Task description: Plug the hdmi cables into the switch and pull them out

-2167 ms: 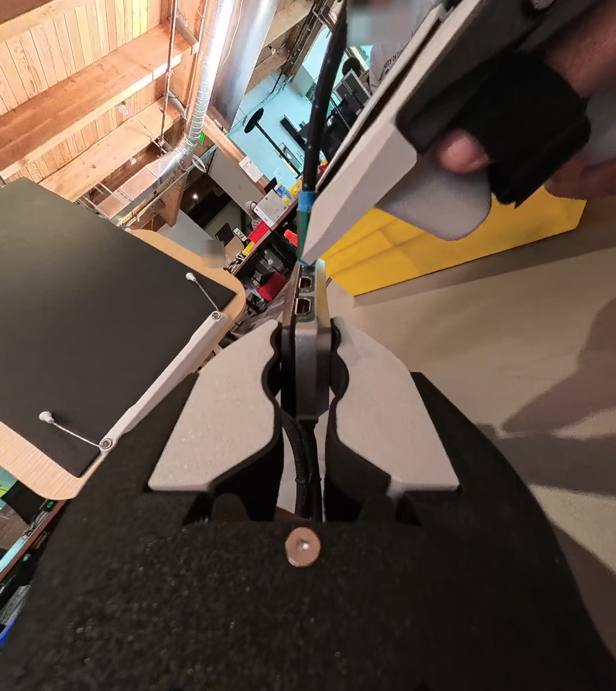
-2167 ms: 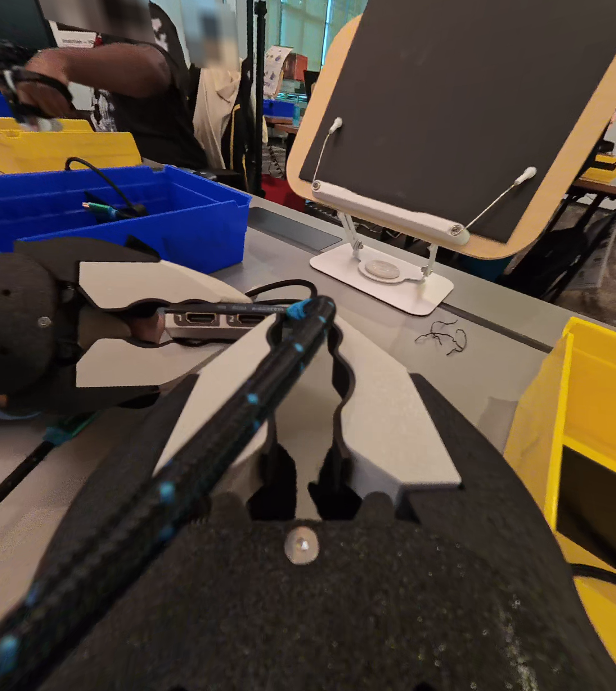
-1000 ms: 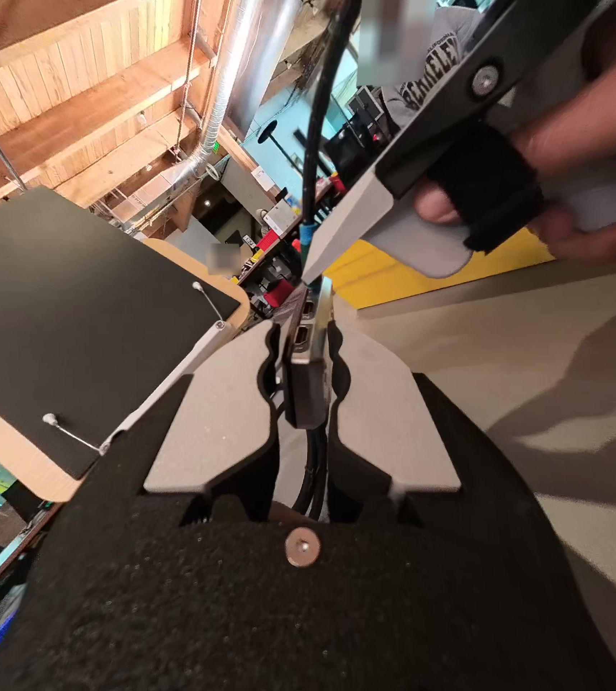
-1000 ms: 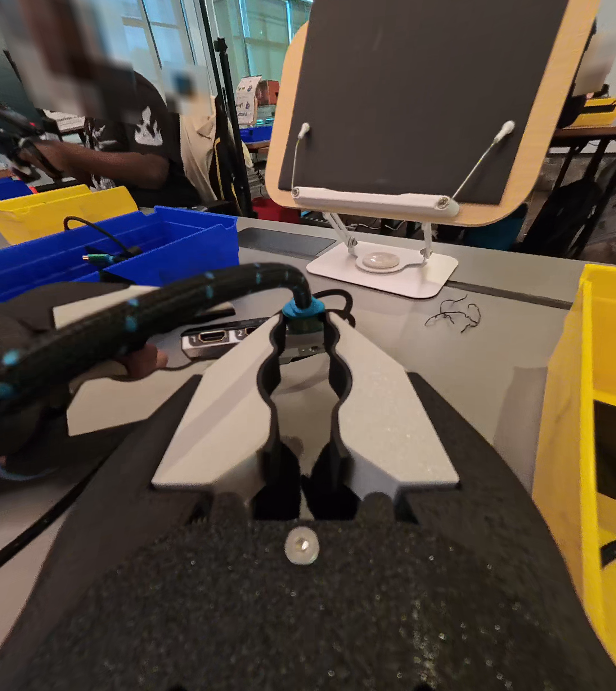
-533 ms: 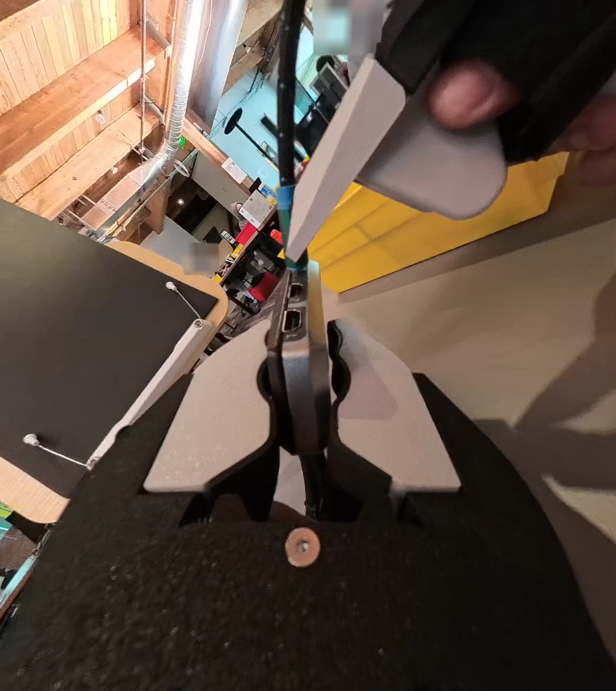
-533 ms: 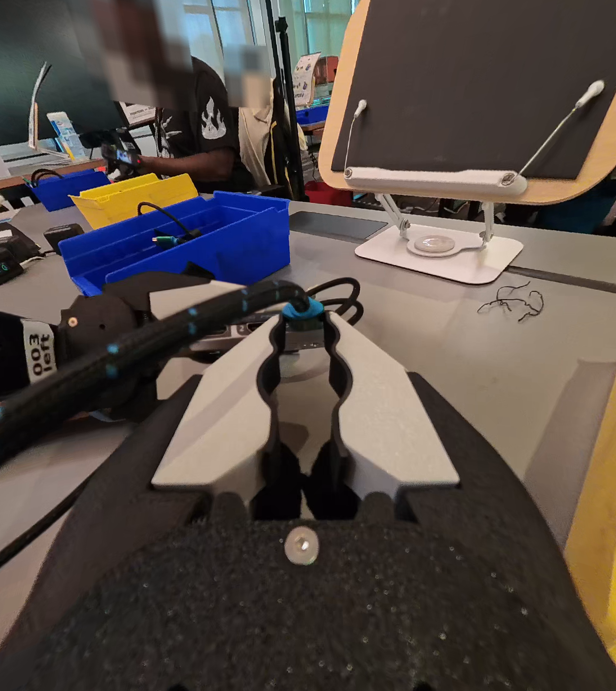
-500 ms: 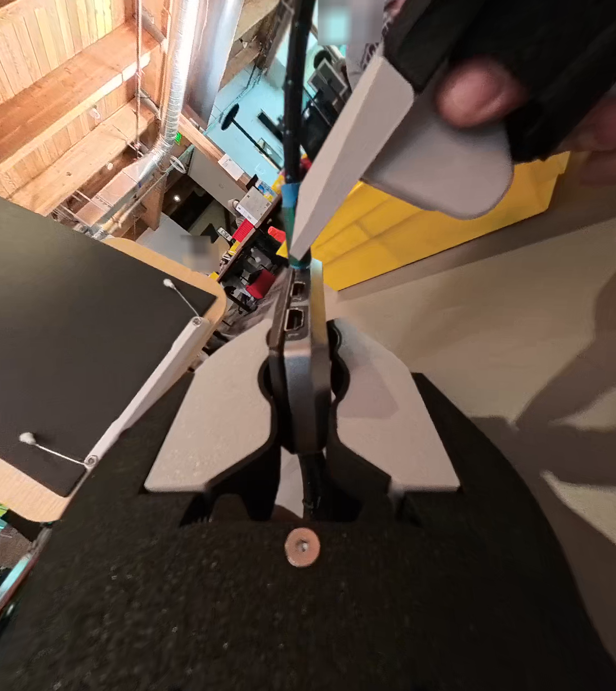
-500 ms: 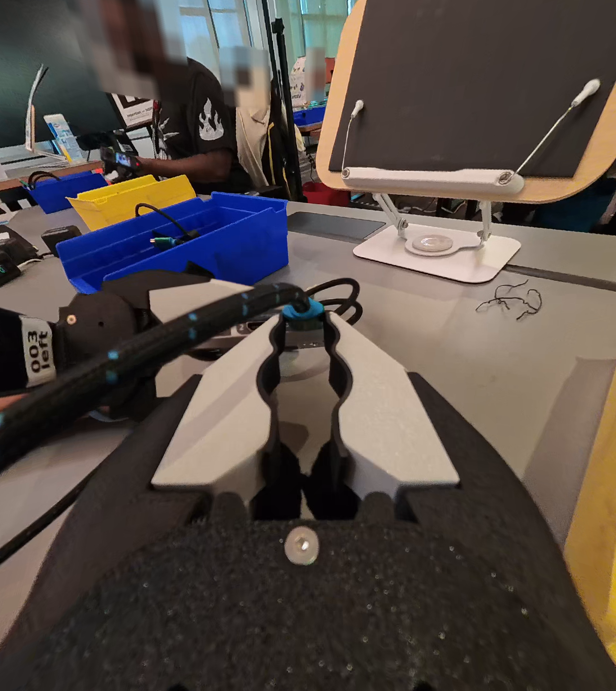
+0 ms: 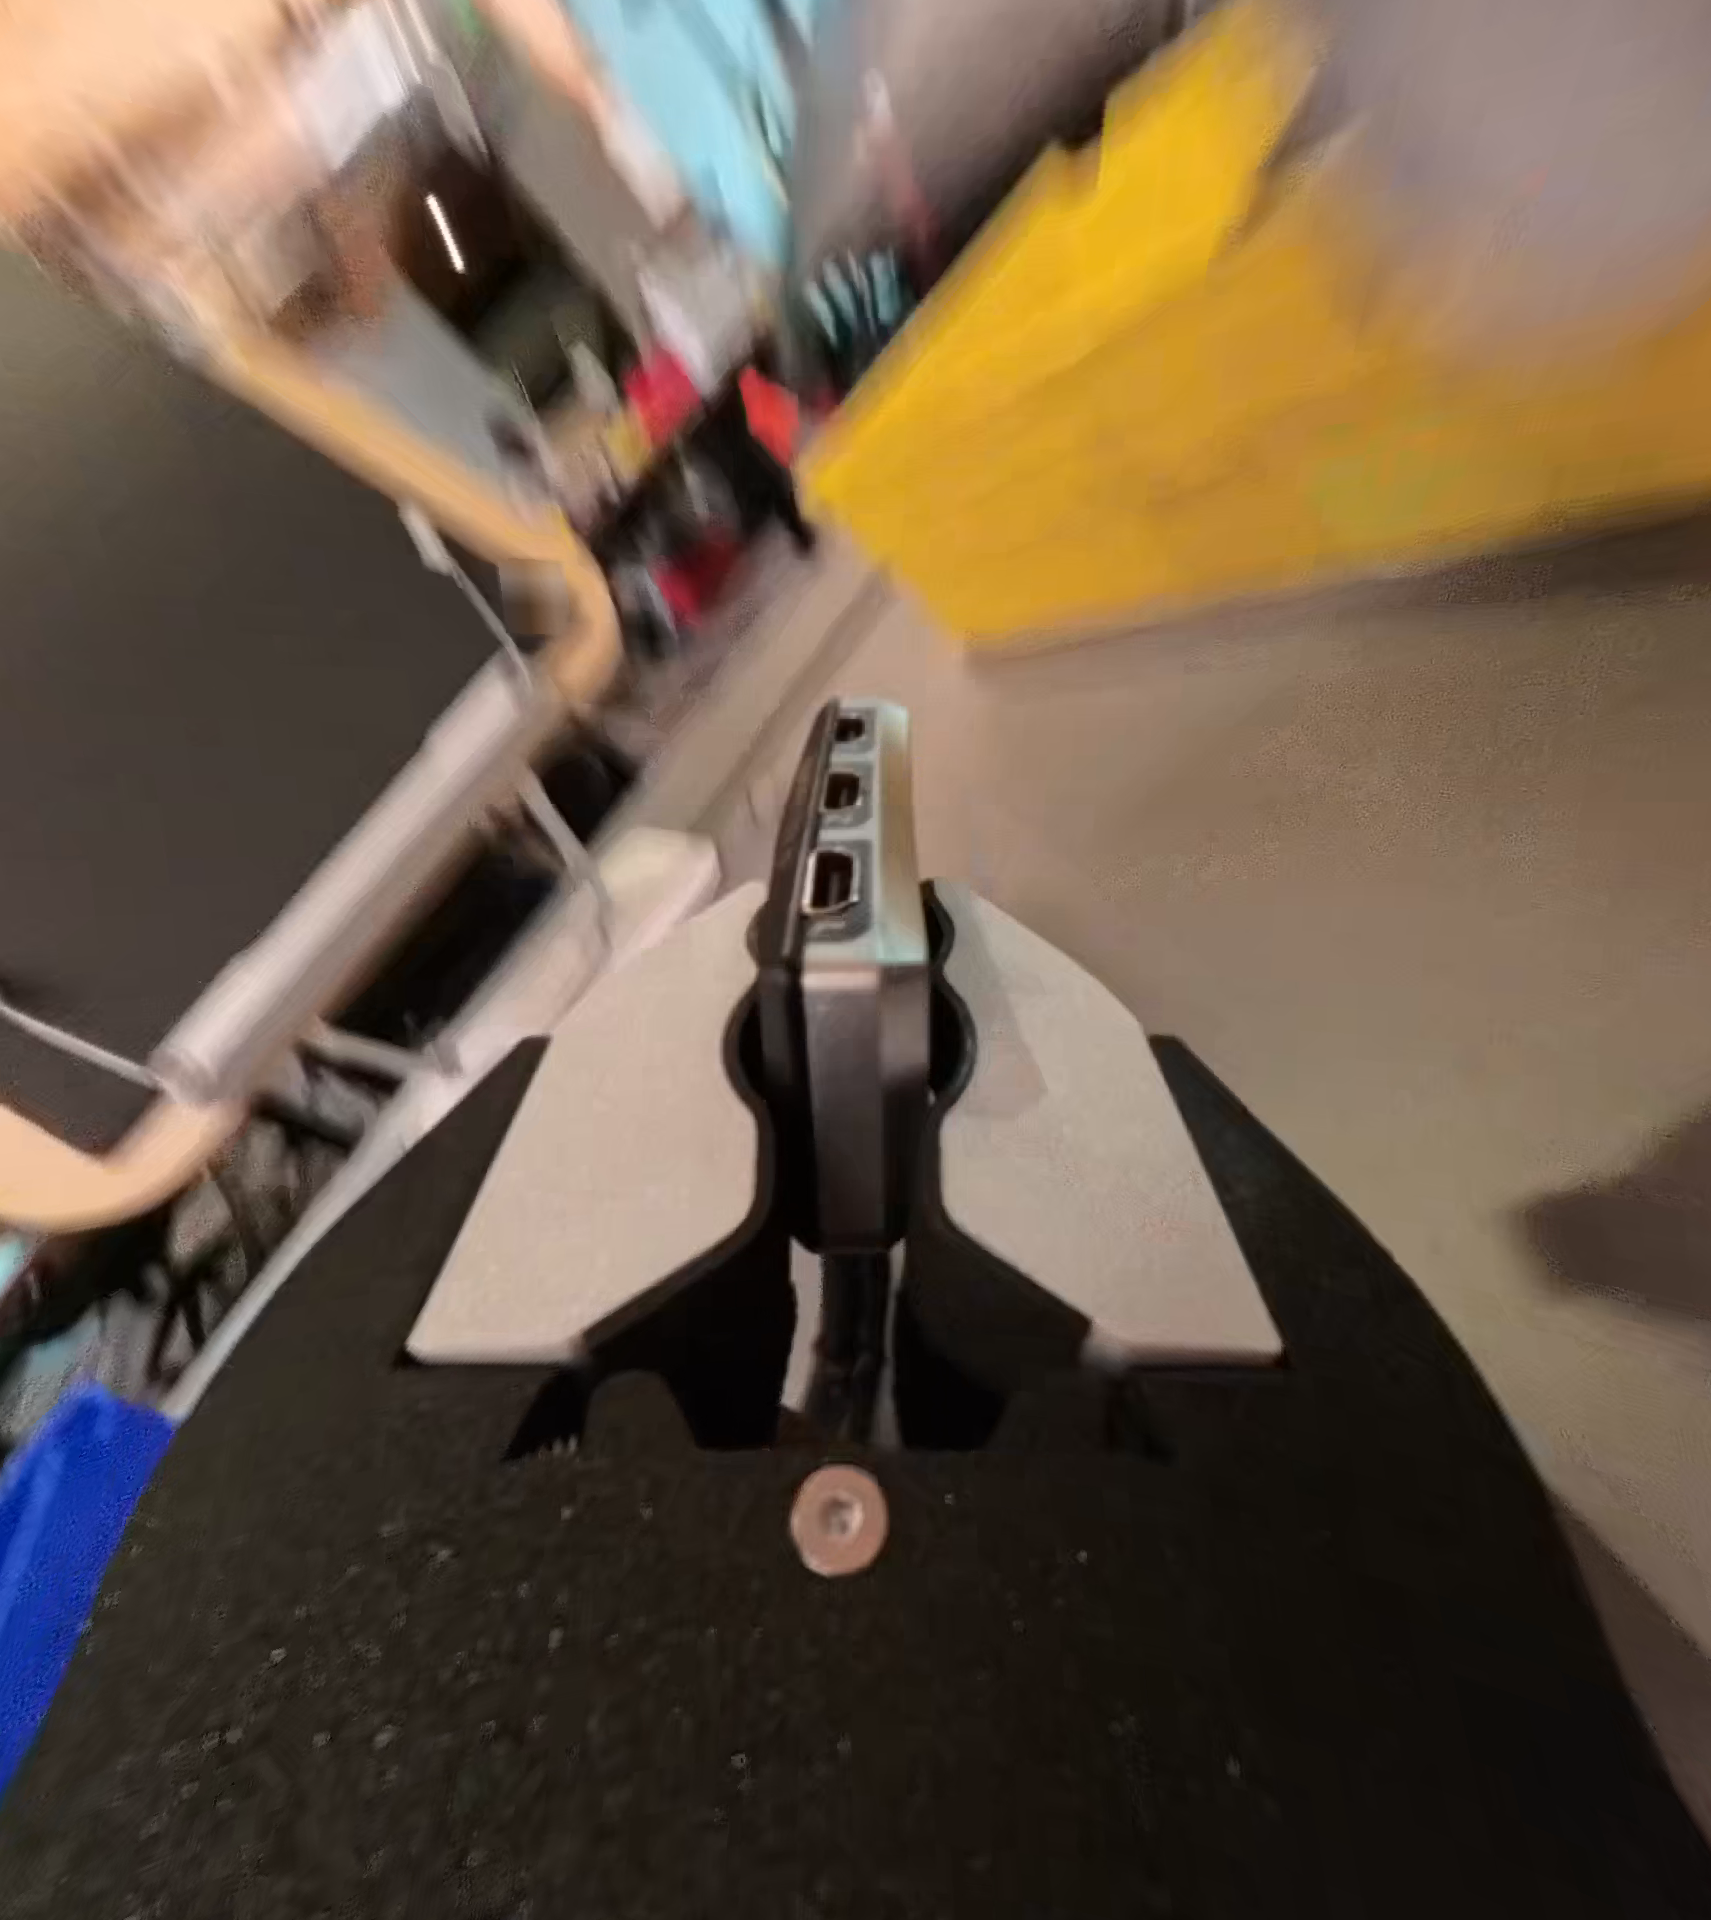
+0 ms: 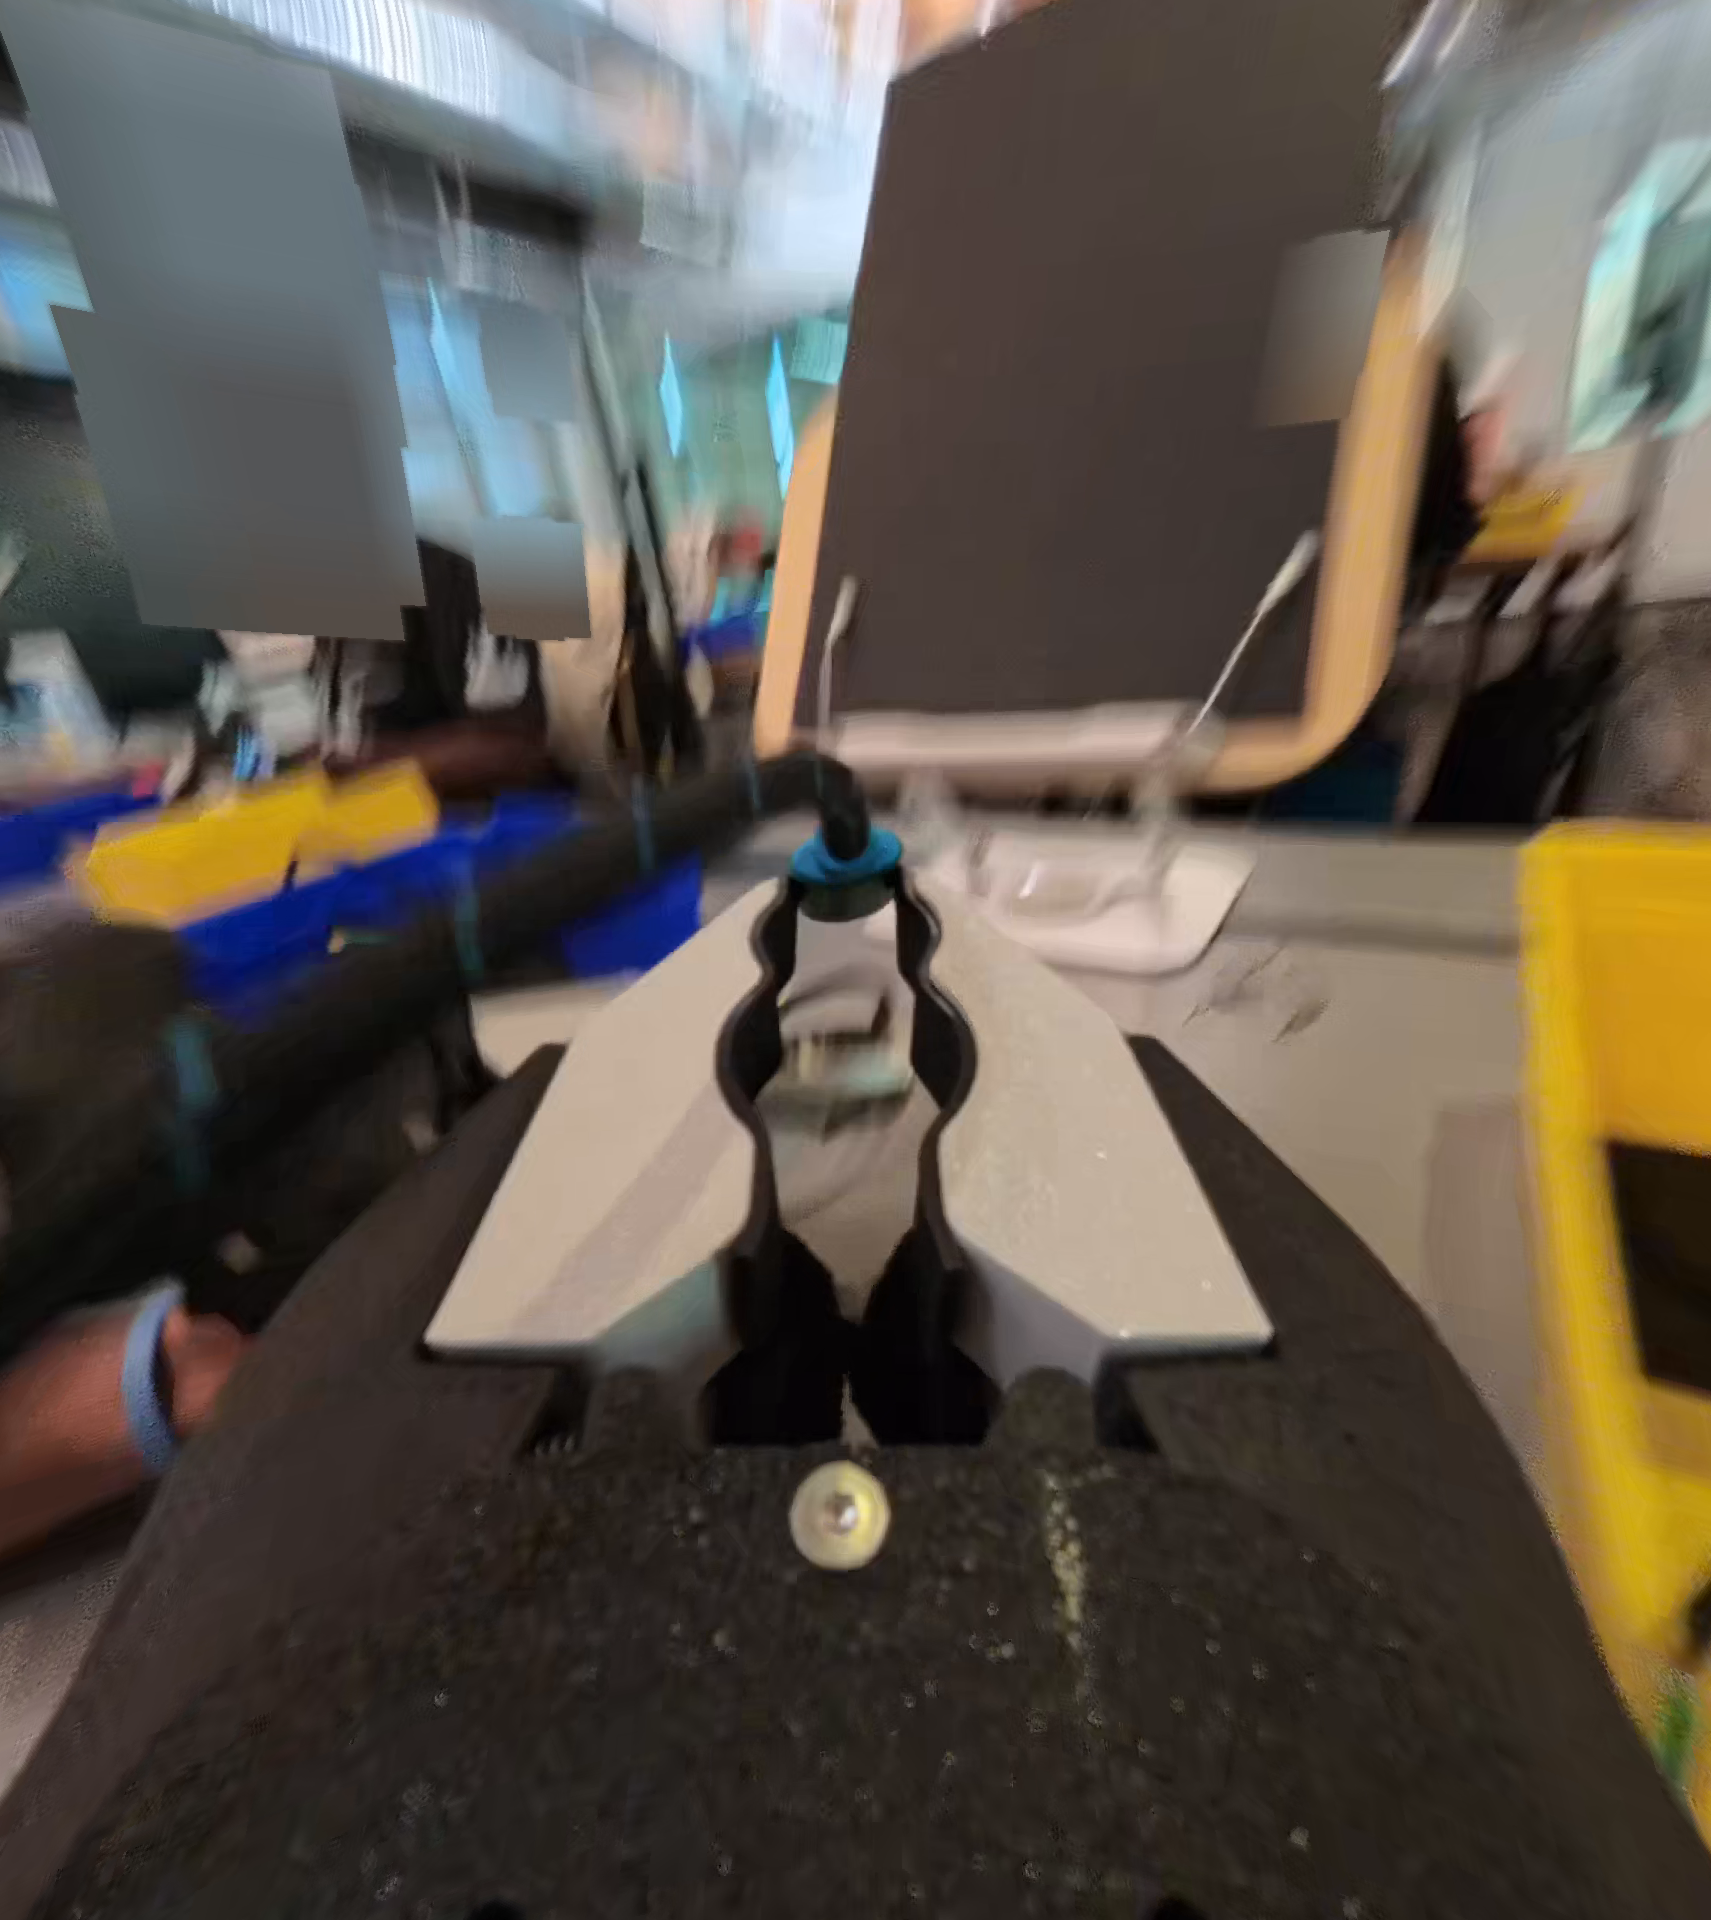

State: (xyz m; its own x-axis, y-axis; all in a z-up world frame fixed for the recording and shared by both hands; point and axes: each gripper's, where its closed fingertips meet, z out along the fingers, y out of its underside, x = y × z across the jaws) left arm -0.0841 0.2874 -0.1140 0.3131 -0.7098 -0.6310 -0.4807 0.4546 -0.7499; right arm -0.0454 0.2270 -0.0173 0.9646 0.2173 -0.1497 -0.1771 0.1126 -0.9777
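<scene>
My left gripper (image 9: 846, 906) is shut on the grey HDMI switch (image 9: 856, 821), held edge-up above the grey table (image 9: 1350, 935). Three ports on its edge show, all empty. The switch's own black lead runs back between the fingers (image 9: 622, 1122). The right gripper does not show in the left wrist view. My right gripper (image 10: 840, 891) is shut on the HDMI plug with a blue collar (image 10: 843, 857). Its black braided cable (image 10: 560, 894) arcs off to the left. The left hand and gripper are a dark blur at the left (image 10: 72, 1049). Both views are motion-blurred.
A black board on a white stand (image 10: 1090, 416) is behind, and shows at the left in the left wrist view (image 9: 155, 623). A yellow bin (image 10: 1682, 1143) is close on the right, seen also in the left wrist view (image 9: 1246, 364). Blue and yellow bins (image 10: 342, 883) sit at the far left.
The blue-collared plug has come out of the switch's far port. The right gripper has carried it away and left the left wrist view. Both grippers are moving fast.
</scene>
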